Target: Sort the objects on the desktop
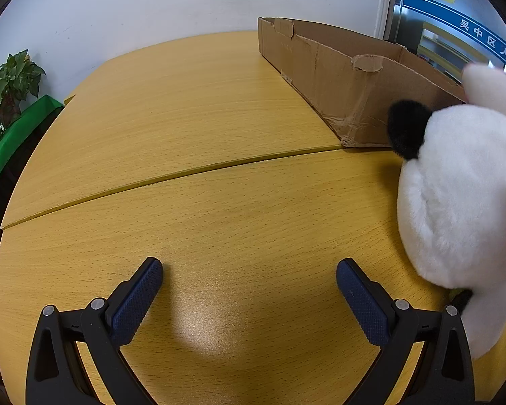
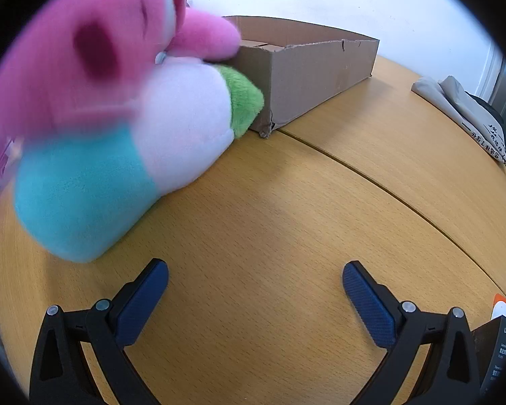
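across the lower frame both the left gripper [image 1: 249, 278] and right gripper [image 2: 255, 278] sat spread wide, holding nothing. big pink, white and teal plush toy [image 2: 94, 128] filled the upper left, just beside the torn brown cardboard box [image 2: 307, 64]. risk imo: soft fur slips out of a shallow pinch.
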